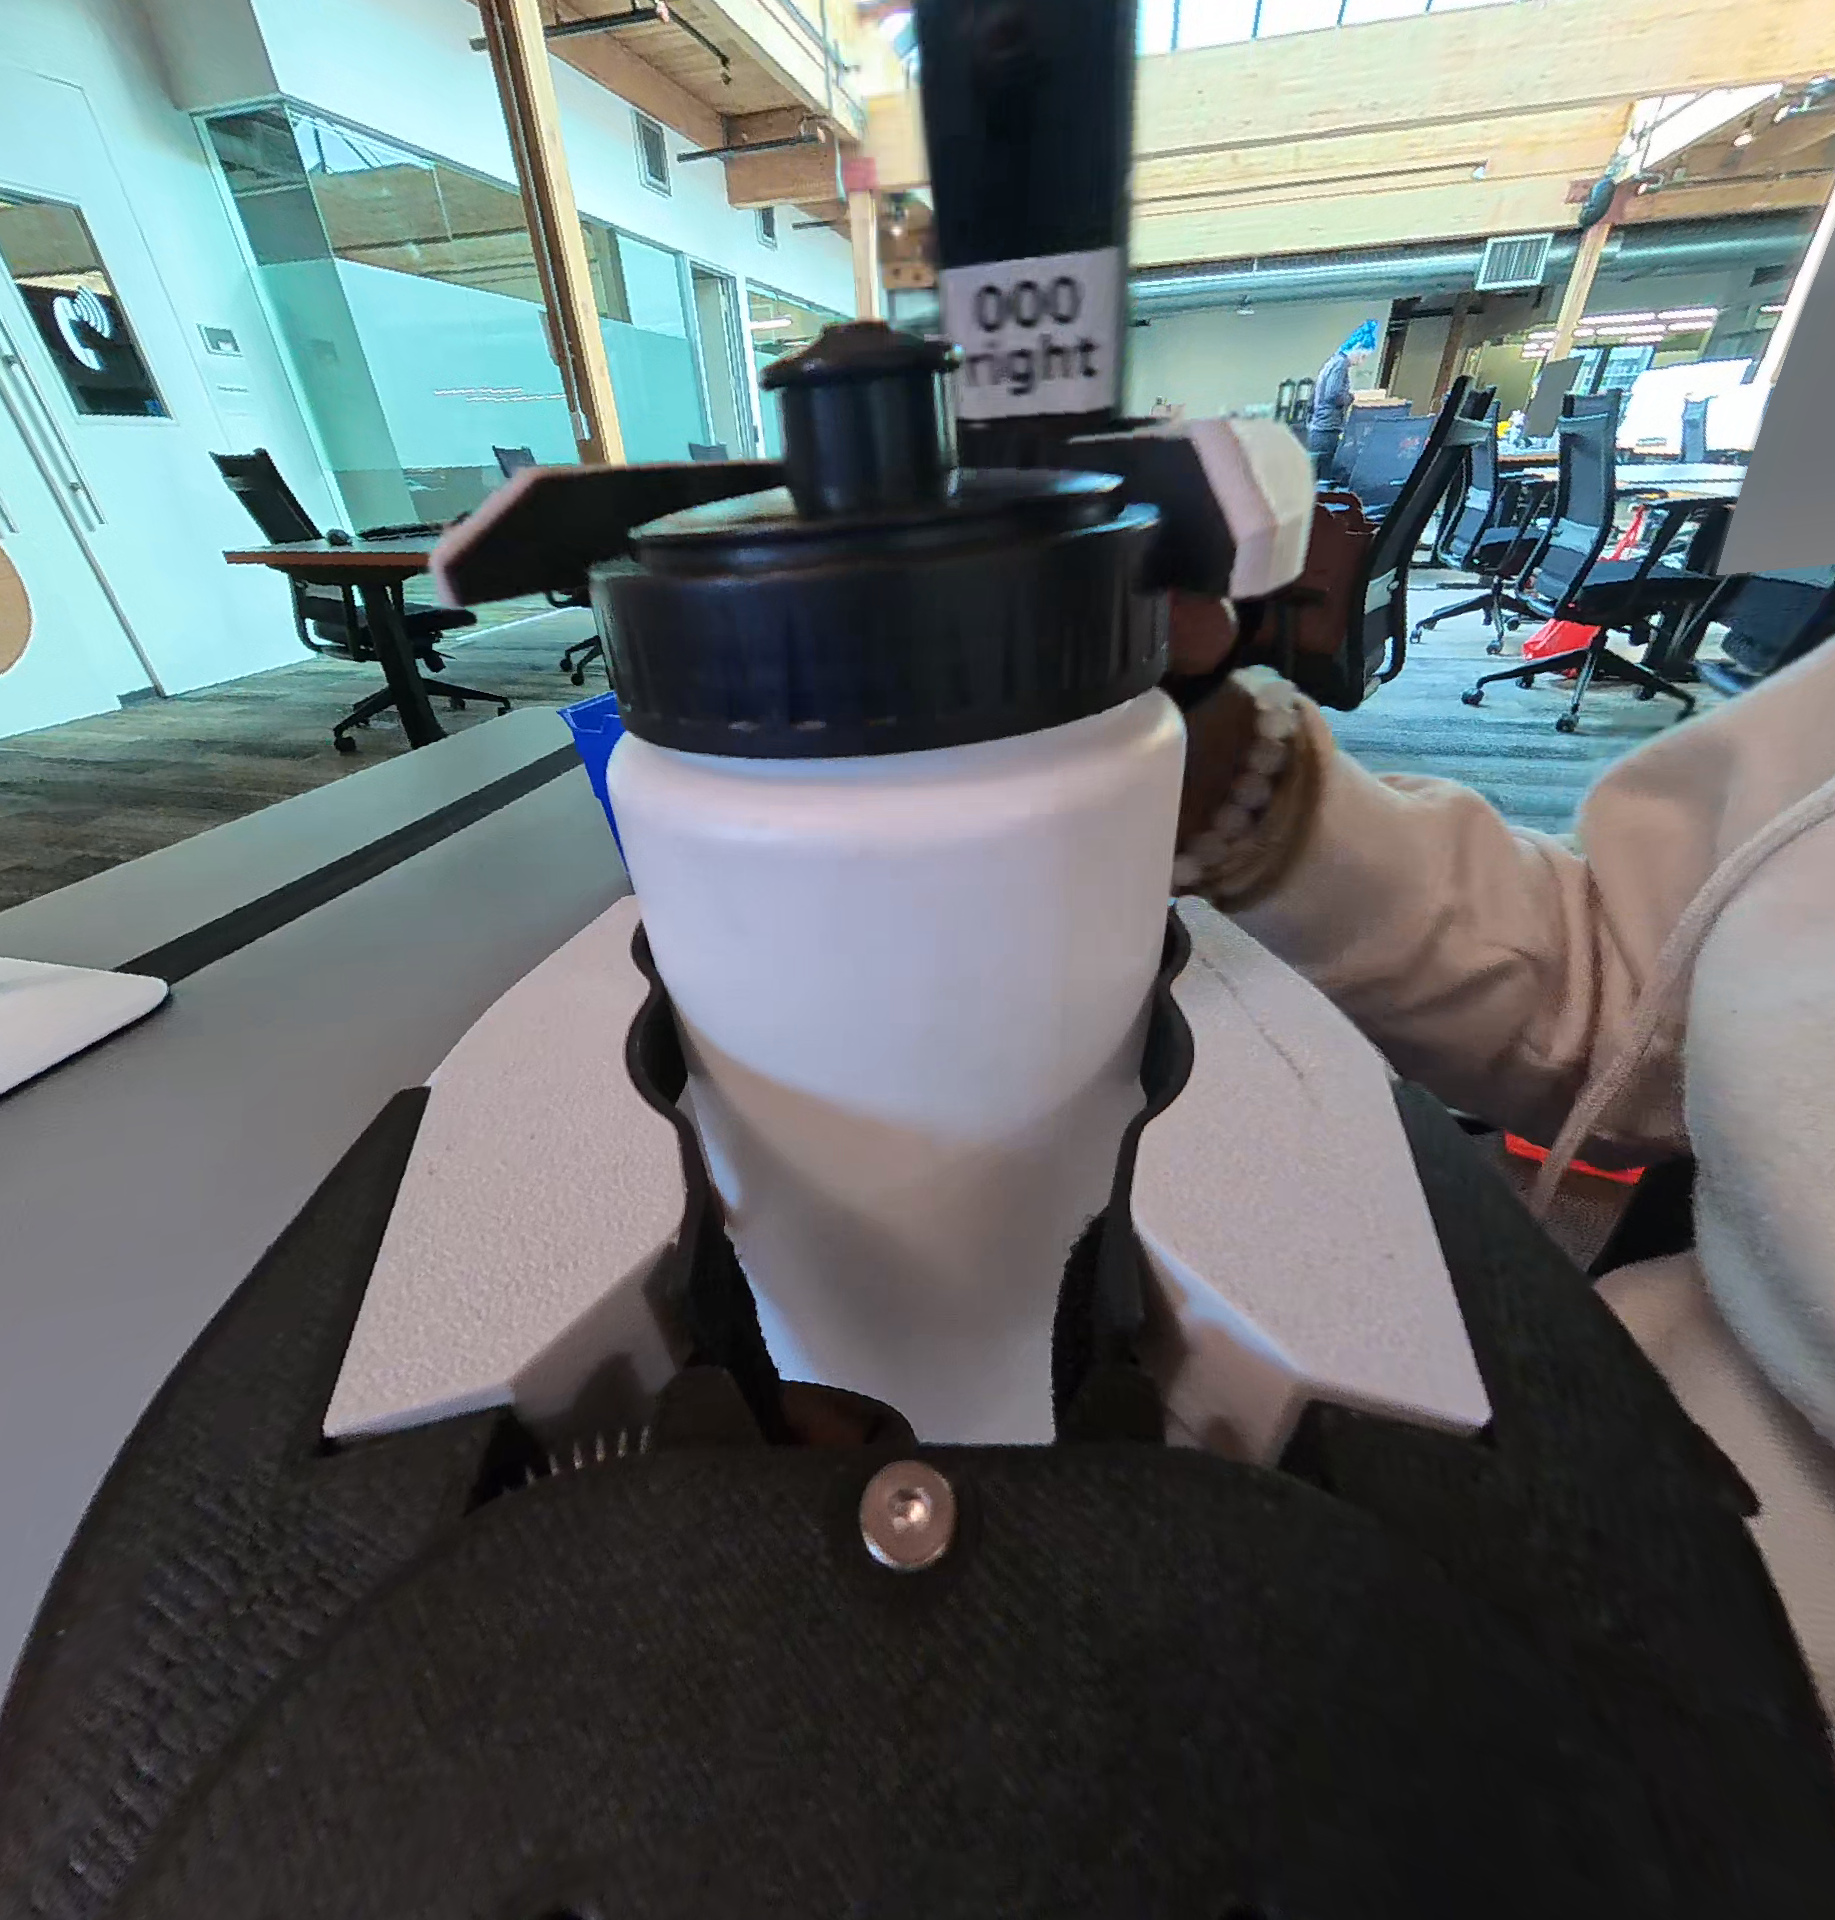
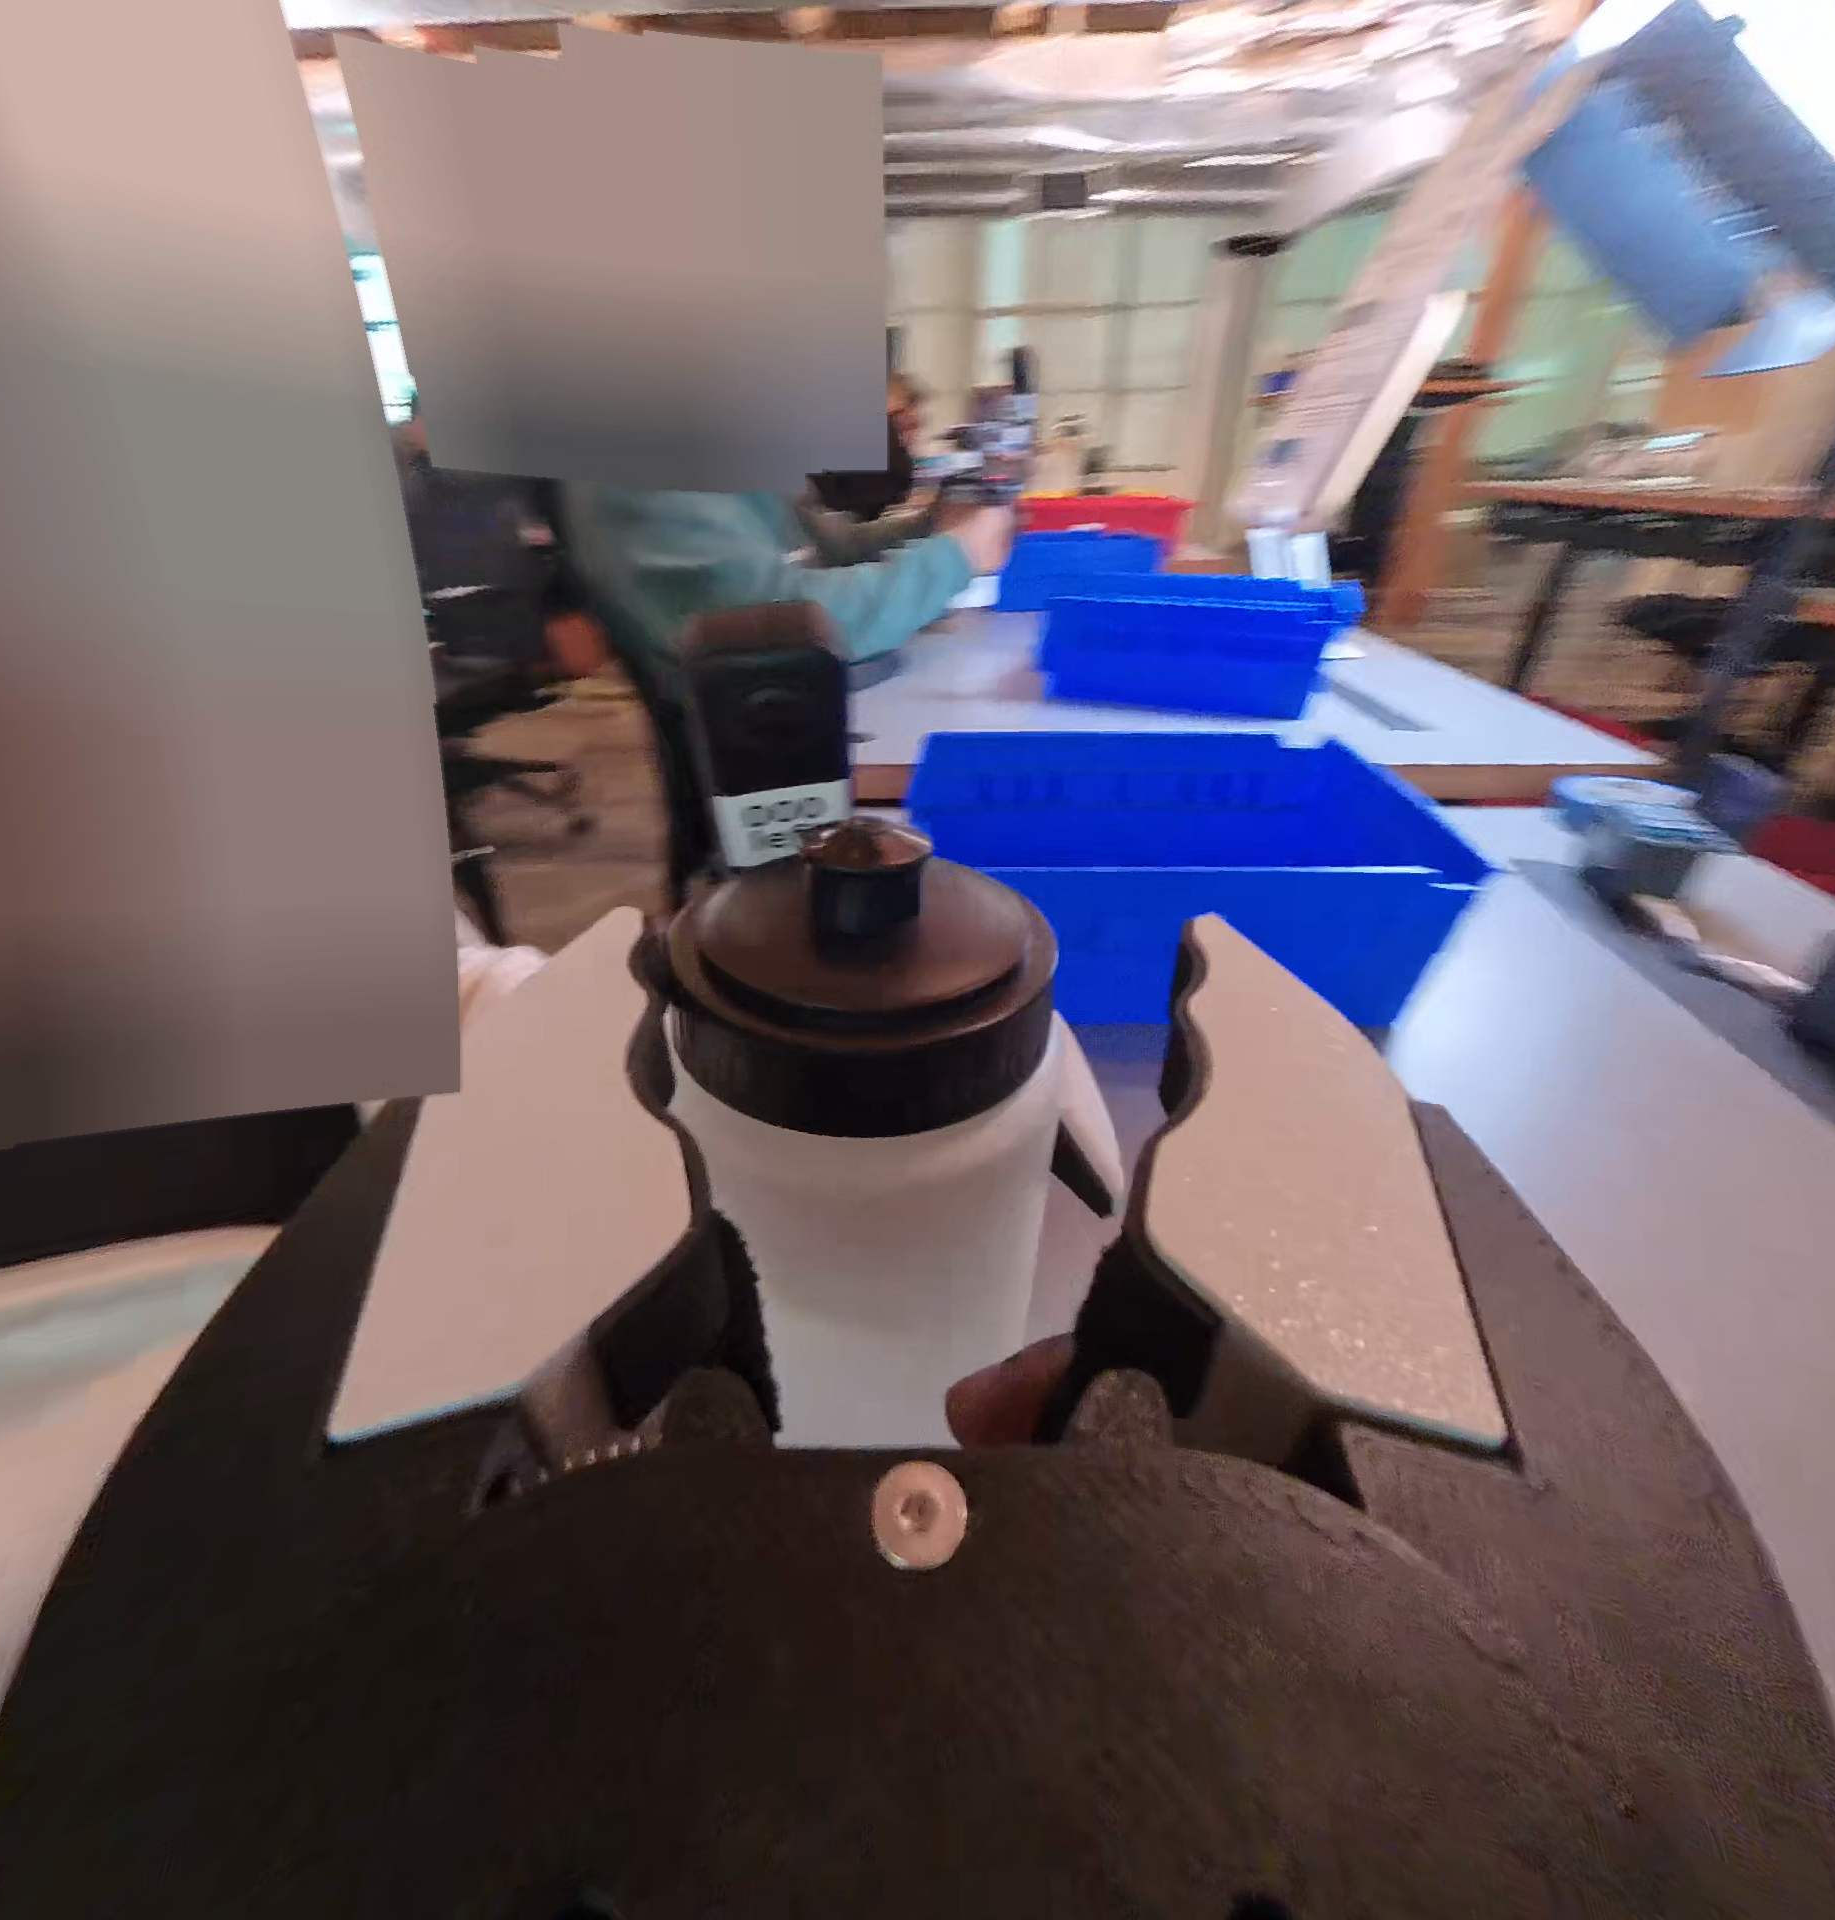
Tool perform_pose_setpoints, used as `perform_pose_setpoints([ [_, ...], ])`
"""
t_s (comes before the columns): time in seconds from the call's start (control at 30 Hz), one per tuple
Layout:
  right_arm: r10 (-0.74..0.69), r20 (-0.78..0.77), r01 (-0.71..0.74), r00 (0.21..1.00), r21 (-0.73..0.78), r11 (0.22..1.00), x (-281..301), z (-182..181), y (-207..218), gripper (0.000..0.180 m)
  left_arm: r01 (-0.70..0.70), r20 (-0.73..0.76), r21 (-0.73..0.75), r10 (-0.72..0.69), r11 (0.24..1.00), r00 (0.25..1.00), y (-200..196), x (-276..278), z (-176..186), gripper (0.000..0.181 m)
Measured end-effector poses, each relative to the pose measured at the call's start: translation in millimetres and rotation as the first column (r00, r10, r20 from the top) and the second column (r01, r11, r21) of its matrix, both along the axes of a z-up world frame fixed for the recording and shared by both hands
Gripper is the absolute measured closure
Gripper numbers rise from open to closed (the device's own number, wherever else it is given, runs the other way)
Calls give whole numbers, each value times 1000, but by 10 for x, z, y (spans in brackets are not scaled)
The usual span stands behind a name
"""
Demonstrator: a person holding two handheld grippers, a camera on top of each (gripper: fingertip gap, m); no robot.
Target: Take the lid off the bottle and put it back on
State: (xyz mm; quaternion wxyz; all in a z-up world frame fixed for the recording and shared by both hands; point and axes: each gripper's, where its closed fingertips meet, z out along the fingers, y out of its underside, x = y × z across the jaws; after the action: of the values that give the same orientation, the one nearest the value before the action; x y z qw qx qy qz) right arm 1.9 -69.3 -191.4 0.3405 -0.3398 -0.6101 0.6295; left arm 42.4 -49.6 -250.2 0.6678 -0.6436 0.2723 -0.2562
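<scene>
A white bottle (image 1: 892, 935) with a black screw lid (image 1: 882, 634) and spout stands upright, lid on. My left gripper (image 1: 908, 935) is shut on the bottle's body, one finger on each side. In the right wrist view the bottle (image 2: 871, 1226) and lid (image 2: 861, 997) sit between the fingers of my right gripper (image 2: 913, 935), which is open. Its left finger is at the lid's edge and its right finger (image 2: 1266, 1091) stands clear with a gap. In the left wrist view the right gripper's fingers (image 1: 539, 530) flank the lid from behind.
The bottle is over a grey table (image 1: 217, 1091) with a white flat item (image 1: 40, 1018) at the left. Blue bins (image 2: 1183, 862) stand behind the bottle. A person's cream sleeve (image 1: 1464, 935) is at the right. Office chairs and desks fill the background. About 6 cm separates my left fingertips from my right.
</scene>
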Motion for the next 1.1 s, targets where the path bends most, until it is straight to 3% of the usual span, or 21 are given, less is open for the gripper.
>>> perform_pose_setpoints([
  [0.13,-322,-79,323,944,11,946,58,41,-43,85,1,-16,8,-1,1000,1000,-1,33,-6,93],
  [0.27,-464,-101,473,880,117,873,46,33,-64,110,3,-23,10,-3,1000,1000,-10,41,-8,93],
  [0.37,-328,-37,330,944,130,935,43,16,-79,111,16,-14,1,-16,1000,1000,-14,37,-8,93],
  [0.47,-91,1,90,996,141,986,87,7,-146,110,44,-17,1,-44,999,999,-40,64,-10,93],
  [0.57,159,15,-159,987,141,977,172,6,-230,110,80,-14,1,-80,997,997,-81,117,-8,93],
  [0.67,212,-13,-209,977,115,971,150,17,-218,110,73,-4,-2,-73,997,997,-72,100,-6,93],
  [0.73,165,-43,-160,985,102,982,139,23,-196,110,66,-5,0,-66,998,998,-65,97,-5,93],
  [0.8,53,-67,-47,996,86,995,128,42,-144,94,59,-10,4,-59,998,998,-62,102,-7,93],
  [0.93,-135,-94,139,986,48,989,201,88,-232,84,49,-13,6,-49,999,999,-56,101,-7,93],
  [1.1,-364,-97,376,926,181,909,121,25,-176,106,46,-19,11,-45,999,999,-56,107,-8,93],
])
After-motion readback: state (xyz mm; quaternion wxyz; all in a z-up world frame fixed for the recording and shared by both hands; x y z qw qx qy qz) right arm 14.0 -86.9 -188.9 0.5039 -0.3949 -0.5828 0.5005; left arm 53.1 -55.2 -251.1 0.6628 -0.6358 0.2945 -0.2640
